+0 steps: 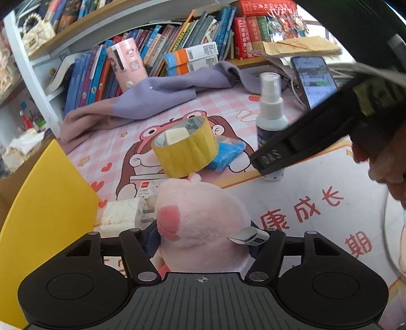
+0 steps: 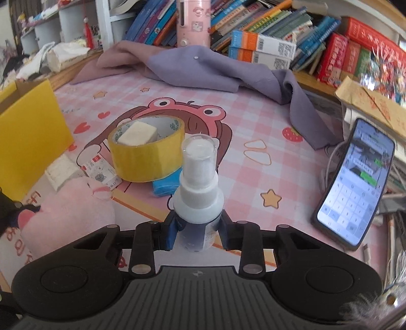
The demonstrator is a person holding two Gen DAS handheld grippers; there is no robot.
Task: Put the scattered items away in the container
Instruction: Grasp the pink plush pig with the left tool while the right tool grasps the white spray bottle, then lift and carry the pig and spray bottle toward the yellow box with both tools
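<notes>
Right gripper [image 2: 195,234] clamped on the lower body of an upright spray bottle [image 2: 199,187], white pump and clear cap rising between the blue finger pads [image 2: 170,232]. Left gripper [image 1: 203,238] closed around a pink plush toy [image 1: 200,215], a paper tag sticking out beside the right-hand finger. Just beyond the bottle, near the middle of the pink checked desk mat [image 2: 253,121], a roll of yellow tape [image 2: 147,149] standing on its side edge with a pale block [image 2: 138,133] resting inside the ring. Blue packet [image 2: 165,187] tucked partly under the tape. Small printed box [image 2: 101,172] and a white charger plug [image 1: 124,213] lying toward the mat's left edge, next to a yellow container wall [image 2: 30,137]. Purple cloth [image 2: 215,68] crumpled along the mat's far edge, below rows of books [image 2: 266,22]. Lit phone [image 2: 355,182] propped at the right edge.
</notes>
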